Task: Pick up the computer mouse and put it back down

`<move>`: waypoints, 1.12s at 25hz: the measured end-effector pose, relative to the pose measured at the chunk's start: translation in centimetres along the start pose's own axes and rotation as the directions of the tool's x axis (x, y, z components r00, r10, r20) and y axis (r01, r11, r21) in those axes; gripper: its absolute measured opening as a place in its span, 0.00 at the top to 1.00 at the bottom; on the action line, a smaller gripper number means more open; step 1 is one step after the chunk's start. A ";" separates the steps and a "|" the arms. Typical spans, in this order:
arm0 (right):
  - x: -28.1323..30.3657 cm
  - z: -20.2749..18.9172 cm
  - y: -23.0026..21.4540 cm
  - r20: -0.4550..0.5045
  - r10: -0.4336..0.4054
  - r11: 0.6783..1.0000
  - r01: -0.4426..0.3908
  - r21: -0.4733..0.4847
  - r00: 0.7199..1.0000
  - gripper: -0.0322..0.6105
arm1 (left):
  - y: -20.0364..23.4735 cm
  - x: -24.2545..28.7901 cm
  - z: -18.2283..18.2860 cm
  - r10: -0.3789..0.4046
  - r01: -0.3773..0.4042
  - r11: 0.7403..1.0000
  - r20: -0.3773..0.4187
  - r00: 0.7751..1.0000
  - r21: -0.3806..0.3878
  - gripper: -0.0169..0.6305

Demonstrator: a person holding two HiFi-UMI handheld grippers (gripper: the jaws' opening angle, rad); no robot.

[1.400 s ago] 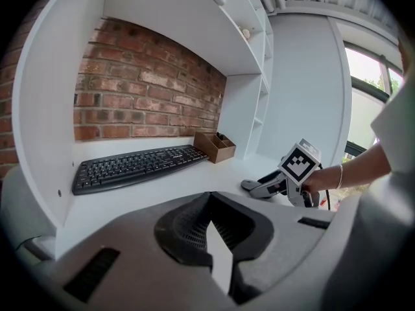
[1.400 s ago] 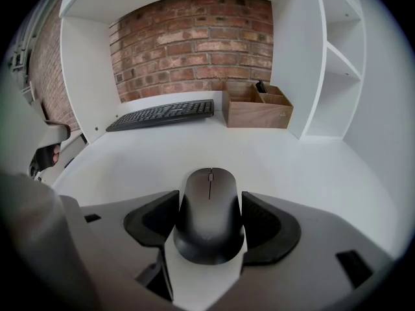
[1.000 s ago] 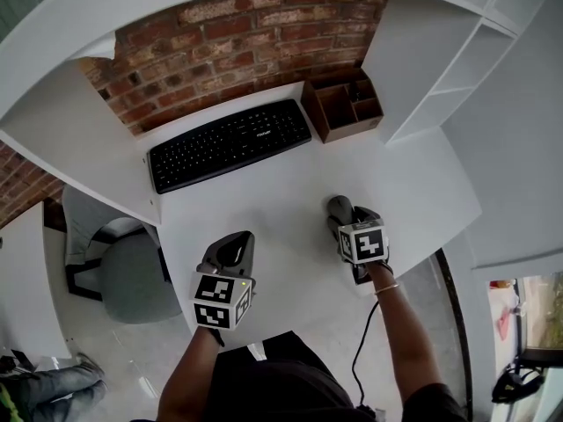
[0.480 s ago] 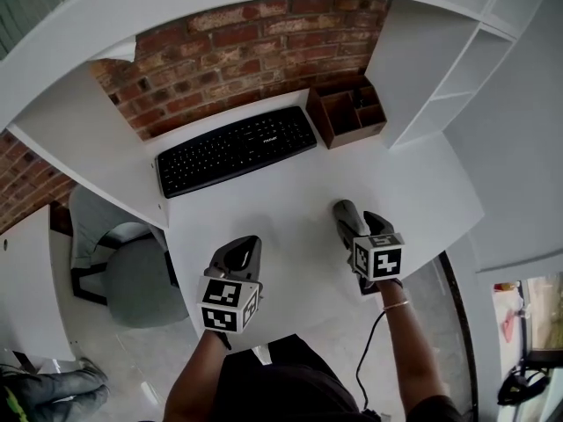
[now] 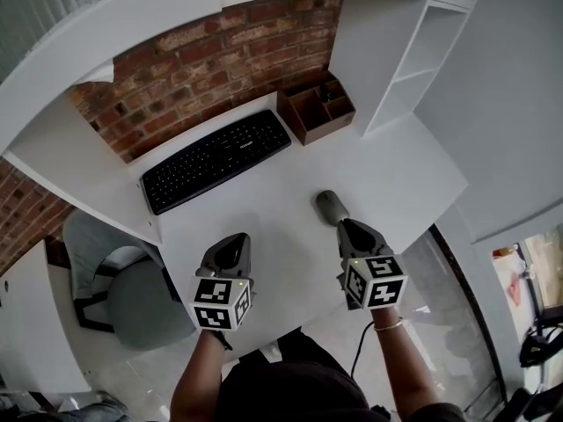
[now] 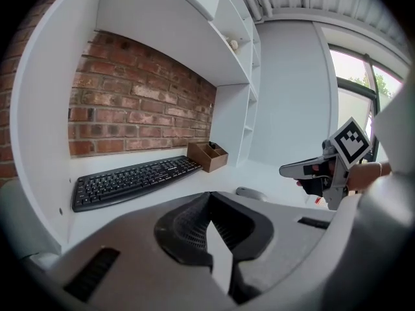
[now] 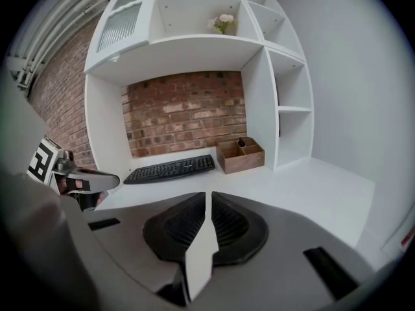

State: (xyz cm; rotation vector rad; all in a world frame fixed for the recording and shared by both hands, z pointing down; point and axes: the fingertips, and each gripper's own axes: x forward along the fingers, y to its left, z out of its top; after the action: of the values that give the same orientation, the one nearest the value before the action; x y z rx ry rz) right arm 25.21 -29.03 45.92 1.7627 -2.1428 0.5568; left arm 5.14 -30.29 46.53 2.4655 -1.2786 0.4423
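Note:
The grey computer mouse (image 5: 332, 207) lies on the white desk (image 5: 281, 192), with nothing touching it; it also shows low in the left gripper view (image 6: 251, 194). My right gripper (image 5: 349, 227) hovers just near of the mouse, lifted off the desk. Its jaws are closing and stand almost together with nothing between them (image 7: 208, 196). My left gripper (image 5: 233, 240) hangs over the desk's near left part, well apart from the mouse, its jaws together and empty (image 6: 209, 196).
A black keyboard (image 5: 215, 158) lies at the back of the desk under the brick wall. A brown wooden organiser (image 5: 315, 108) stands to its right. White shelves (image 5: 396, 69) rise at the right. A grey chair (image 5: 123, 288) sits below the desk's left edge.
My right gripper has drawn back from the mouse toward the person and risen, and its jaws have come together. The mouse stays on the desk. The left gripper has hardly moved.

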 end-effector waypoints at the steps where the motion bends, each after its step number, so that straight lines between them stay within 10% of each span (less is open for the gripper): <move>1: -0.6 0.0 0.3 0.008 -0.008 1.000 0.008 0.005 1.000 0.91 | -0.1 -0.2 0.1 -0.007 0.007 1.000 0.003 1.000 0.003 0.96; 28: -9.5 -0.2 5.7 0.171 -0.146 0.985 0.128 0.113 0.974 0.94 | 0.1 -7.4 1.3 -0.098 0.093 0.994 0.093 0.991 0.054 0.96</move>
State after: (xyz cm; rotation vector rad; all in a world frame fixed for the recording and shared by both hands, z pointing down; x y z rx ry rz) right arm 21.44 -19.80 41.07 2.0696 -2.1193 0.4956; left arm 1.18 -25.51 42.32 2.6044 -1.1924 0.3391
